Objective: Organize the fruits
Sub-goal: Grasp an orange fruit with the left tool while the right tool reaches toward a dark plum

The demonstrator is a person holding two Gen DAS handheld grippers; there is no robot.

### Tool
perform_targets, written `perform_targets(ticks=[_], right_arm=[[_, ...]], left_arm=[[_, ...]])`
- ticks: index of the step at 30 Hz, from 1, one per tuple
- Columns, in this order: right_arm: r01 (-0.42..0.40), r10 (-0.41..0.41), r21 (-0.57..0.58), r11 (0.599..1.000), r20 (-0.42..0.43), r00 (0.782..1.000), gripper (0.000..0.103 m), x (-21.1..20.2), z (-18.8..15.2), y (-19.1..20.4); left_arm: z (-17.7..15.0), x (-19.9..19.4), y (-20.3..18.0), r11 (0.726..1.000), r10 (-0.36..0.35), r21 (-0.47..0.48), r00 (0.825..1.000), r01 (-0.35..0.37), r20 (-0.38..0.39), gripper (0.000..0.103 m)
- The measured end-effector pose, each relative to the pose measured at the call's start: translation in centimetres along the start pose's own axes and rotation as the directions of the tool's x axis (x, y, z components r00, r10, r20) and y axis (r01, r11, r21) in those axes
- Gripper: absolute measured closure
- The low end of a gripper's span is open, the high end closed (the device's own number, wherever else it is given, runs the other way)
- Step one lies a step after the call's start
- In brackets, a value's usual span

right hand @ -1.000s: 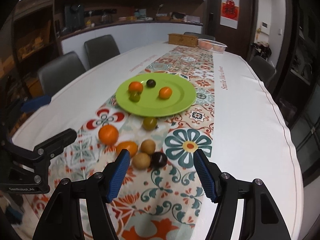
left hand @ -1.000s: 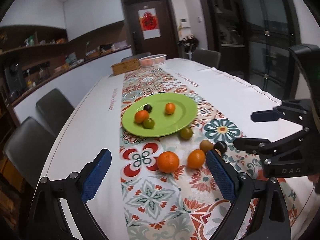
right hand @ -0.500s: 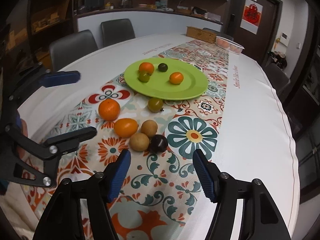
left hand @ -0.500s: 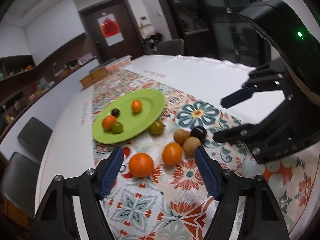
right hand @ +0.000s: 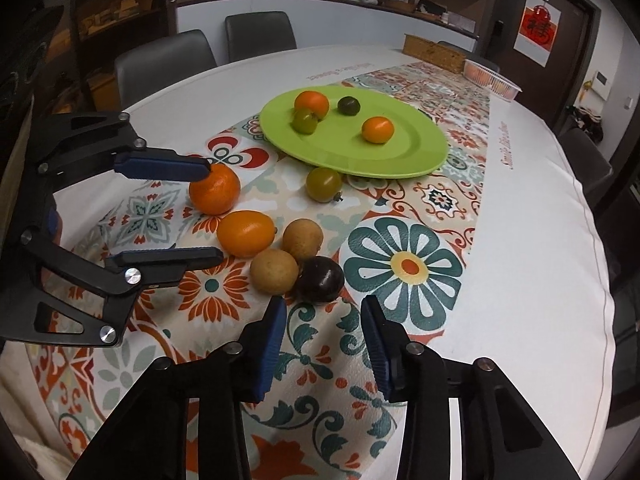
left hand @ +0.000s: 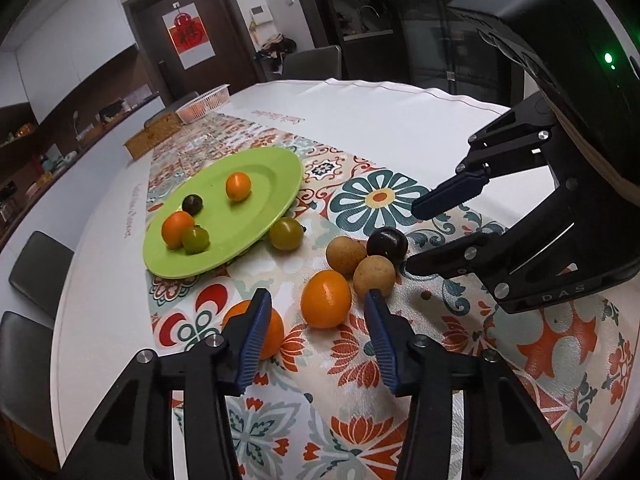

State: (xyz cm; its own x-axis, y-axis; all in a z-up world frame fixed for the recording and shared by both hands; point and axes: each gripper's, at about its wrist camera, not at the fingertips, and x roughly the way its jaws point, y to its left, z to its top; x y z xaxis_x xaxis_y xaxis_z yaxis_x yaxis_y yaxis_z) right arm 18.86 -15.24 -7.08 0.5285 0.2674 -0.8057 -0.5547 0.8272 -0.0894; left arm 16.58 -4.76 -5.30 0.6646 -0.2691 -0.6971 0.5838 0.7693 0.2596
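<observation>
A green plate (left hand: 260, 216) (right hand: 412, 148) holds several small fruits. On the patterned runner lie a round orange (right hand: 215, 189), an oval orange fruit (left hand: 326, 298) (right hand: 246, 233), two tan fruits (left hand: 374, 276) (right hand: 303, 239), a dark plum (left hand: 387, 242) (right hand: 320, 280) and a green tomato (left hand: 285, 233) (right hand: 324, 184). My left gripper (left hand: 318, 300) (right hand: 206, 214) is open and low, its jaws on either side of the oval orange fruit. My right gripper (right hand: 323, 312) (left hand: 412, 236) is open, just short of the dark plum.
A clear tub of fruit (right hand: 492, 78) and a wooden box (right hand: 434, 54) stand at the table's far end. Grey chairs (right hand: 164, 66) line the far side. White tablecloth (right hand: 540, 240) lies right of the runner.
Both grippers have moved forward and lower toward the loose fruits. The left one now straddles the oval orange fruit; the right one has closed in on the dark plum.
</observation>
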Motion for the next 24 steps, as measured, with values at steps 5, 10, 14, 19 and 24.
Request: perform_targets(ticks=[5, 10, 14, 19, 24], right_arm=[[-0.008, 0.008, -0.024, 1.0, -0.008, 1.0, 0.064, 0.5, 0.2, -0.1], [-0.012, 0.012, -0.038, 0.999, -0.009, 1.0, 0.064, 0.9, 0.4, -0.2], [-0.027, 0.027, -0.041, 0.999, -0.012, 1.0, 0.068, 1.1, 0.5, -0.5], [-0.048, 0.047, -0.033, 0.998, -0.014, 0.999, 0.068, 1.5, 0.7, -0.6], [-0.09, 0.09, 0.015, 0.996, -0.029, 0.996, 0.072, 2.2, 0.7, -1.2]], left_arm=[[0.2, 0.5, -0.1, 1.0, -0.009, 0.005, 1.0, 0.009, -0.007, 0.058], [0.4, 1.0, -0.2, 1.0, -0.018, 0.006, 1.0, 0.018, -0.017, 0.063], [0.7, 1.5, -0.2, 1.0, -0.026, -0.001, 0.999, 0.026, -0.024, 0.064], [0.9, 1.9, 0.2, 1.0, -0.022, -0.021, 0.999, 0.021, -0.034, 0.068], [1.0, 2.3, 0.5, 0.998, -0.038, -0.047, 0.998, 0.036, -0.057, 0.074]])
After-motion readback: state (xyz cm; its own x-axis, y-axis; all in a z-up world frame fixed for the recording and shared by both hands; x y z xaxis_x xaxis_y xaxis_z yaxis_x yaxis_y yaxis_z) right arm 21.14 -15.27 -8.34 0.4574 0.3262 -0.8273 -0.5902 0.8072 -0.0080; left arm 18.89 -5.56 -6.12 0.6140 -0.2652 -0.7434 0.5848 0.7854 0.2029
